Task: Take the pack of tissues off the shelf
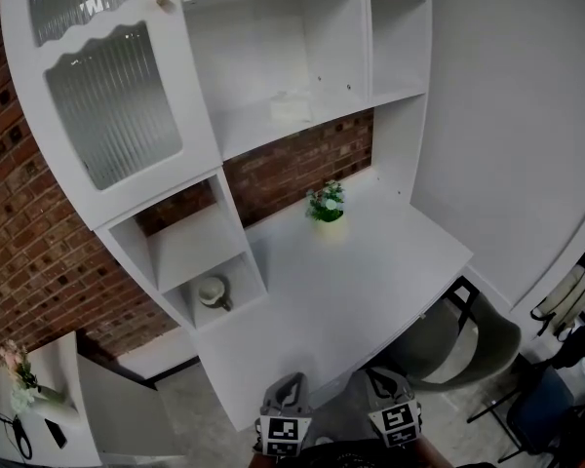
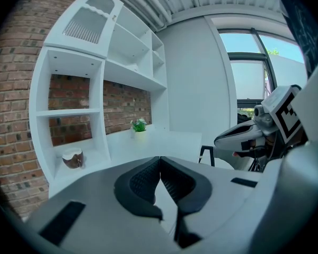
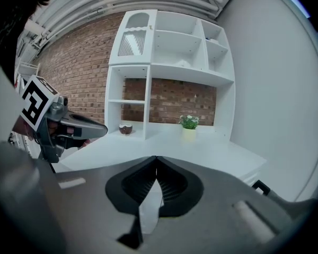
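Note:
The pack of tissues (image 1: 291, 106) is a pale, flat packet on the wide middle shelf of the white shelf unit (image 1: 273, 135), high above the desk. It shows as a small pale shape (image 3: 183, 63) in the right gripper view. Both grippers are low at the near edge of the desk, far from the shelf. My left gripper (image 1: 291, 384) is shut with nothing between its jaws (image 2: 160, 159). My right gripper (image 1: 381, 374) is also shut and empty (image 3: 156, 157). Each gripper shows in the other's view, side by side.
A white desk (image 1: 370, 271) runs below the shelves against a brick wall. A small potted plant (image 1: 327, 205) stands at the back of the desk. A brown and white cup (image 1: 213, 292) sits in the lower left cubby. A grey chair (image 1: 473, 344) stands at the right.

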Available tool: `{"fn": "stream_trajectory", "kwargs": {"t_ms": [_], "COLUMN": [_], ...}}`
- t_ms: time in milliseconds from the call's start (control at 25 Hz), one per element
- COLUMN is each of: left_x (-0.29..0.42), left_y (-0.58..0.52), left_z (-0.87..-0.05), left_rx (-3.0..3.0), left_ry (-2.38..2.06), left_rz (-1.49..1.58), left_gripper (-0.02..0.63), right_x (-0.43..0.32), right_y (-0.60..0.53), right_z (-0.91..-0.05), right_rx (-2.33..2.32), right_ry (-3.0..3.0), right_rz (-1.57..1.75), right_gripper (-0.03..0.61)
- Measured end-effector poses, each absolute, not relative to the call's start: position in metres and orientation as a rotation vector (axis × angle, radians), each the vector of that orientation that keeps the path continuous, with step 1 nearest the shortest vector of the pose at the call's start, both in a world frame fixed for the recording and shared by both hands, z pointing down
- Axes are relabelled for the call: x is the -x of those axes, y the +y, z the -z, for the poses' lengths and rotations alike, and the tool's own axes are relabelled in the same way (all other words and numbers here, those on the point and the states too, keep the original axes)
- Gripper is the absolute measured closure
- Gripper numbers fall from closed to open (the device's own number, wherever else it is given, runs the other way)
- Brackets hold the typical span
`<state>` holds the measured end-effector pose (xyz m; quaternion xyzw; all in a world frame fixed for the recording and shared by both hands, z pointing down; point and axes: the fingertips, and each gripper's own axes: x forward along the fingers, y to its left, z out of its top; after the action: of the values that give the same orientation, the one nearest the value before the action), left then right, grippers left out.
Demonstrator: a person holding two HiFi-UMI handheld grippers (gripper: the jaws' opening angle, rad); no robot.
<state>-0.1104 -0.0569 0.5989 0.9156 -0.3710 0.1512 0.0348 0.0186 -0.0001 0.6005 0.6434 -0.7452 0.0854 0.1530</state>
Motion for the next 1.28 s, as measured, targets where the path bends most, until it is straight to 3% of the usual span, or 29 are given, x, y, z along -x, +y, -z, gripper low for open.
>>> {"fn": "stream_trajectory", "kwargs": {"t_ms": [600, 1280], "left_x": [0.114, 0.087], "left_y": [-0.072, -0.128], "left_z": [-0.589, -0.577], "left_rx": [-2.827, -2.747], "left_ry": [-1.102, -1.185], "left_rz": [-0.455, -0.355], "left_gripper": [0.604, 0.604], "right_x": [0.003, -0.034], "right_y": [-0.018, -0.083], "right_z": [-0.597, -0.583], "right_rx": [-1.836, -1.758], "right_ry": [-2.126, -2.175], "right_rz": [-0.278, -0.246], "right_gripper": [0.574, 0.574]}}
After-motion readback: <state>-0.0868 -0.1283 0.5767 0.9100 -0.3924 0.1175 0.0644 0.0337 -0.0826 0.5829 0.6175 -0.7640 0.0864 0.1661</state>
